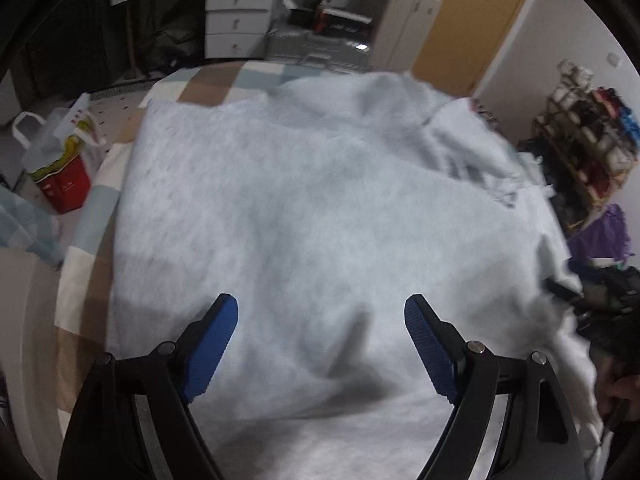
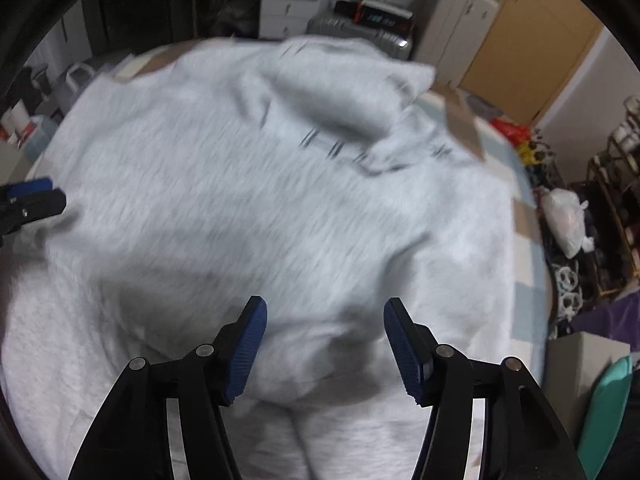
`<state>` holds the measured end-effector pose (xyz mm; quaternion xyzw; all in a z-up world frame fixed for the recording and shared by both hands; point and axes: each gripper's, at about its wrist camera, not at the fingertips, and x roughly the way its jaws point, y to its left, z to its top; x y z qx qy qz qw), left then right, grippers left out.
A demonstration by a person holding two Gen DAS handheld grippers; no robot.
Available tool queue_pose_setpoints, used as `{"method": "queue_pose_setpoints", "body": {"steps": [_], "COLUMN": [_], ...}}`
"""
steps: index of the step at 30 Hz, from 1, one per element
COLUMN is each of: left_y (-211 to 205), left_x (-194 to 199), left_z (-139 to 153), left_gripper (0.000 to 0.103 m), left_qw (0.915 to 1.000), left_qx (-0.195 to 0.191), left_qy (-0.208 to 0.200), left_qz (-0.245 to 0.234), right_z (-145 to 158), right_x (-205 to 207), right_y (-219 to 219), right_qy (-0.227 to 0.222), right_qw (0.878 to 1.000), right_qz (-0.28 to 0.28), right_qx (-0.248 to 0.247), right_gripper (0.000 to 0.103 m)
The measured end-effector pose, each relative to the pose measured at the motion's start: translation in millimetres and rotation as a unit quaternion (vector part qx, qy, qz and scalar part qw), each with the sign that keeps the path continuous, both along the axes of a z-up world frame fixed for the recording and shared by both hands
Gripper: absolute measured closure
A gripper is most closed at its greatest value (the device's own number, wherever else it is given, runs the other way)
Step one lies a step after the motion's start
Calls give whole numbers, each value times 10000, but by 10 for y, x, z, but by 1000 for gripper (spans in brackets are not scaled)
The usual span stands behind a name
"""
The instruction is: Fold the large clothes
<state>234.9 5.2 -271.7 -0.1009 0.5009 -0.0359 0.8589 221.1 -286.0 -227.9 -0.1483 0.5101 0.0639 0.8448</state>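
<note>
A large light grey sweatshirt (image 1: 304, 208) lies spread on a bed with a checked cover (image 1: 208, 84). It also fills the right wrist view (image 2: 248, 200), with a folded-over part and dark print near the top right. My left gripper (image 1: 321, 312) is open and empty just above the fabric. My right gripper (image 2: 325, 312) is open and empty above a raised fold. The left gripper's blue-padded tip (image 2: 32, 196) shows at the left edge of the right wrist view.
White drawers (image 1: 236, 20) and a grey suitcase (image 1: 316, 48) stand behind the bed. A red and white bag (image 1: 64, 168) sits on the floor at left. A cluttered shelf (image 1: 592, 136) and purple cloth (image 1: 600, 236) stand at right.
</note>
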Motion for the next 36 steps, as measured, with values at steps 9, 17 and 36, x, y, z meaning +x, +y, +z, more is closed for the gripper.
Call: {"method": "queue_pose_setpoints", "body": {"steps": [9,17,36], "left_y": [35,69,-434], "left_x": [27,524,90], "left_z": [141,111,-319], "left_gripper": [19,18,16], "left_qw": [9992,9980,9922], "left_qx": [-315,-626,915], "left_qy": [-189,-25,249], "left_qz": [-152,-112,-814], "right_z": [-227,-241,-341], "right_x": [95,-153,908], "right_y": [-337,-320,-169], "right_qy": [188,96,302], "right_qw": [9971,9984,9931], "right_qz": [-742,-554,-1127], "right_qx": [-33,83,-80], "right_gripper": [41,41,33]}}
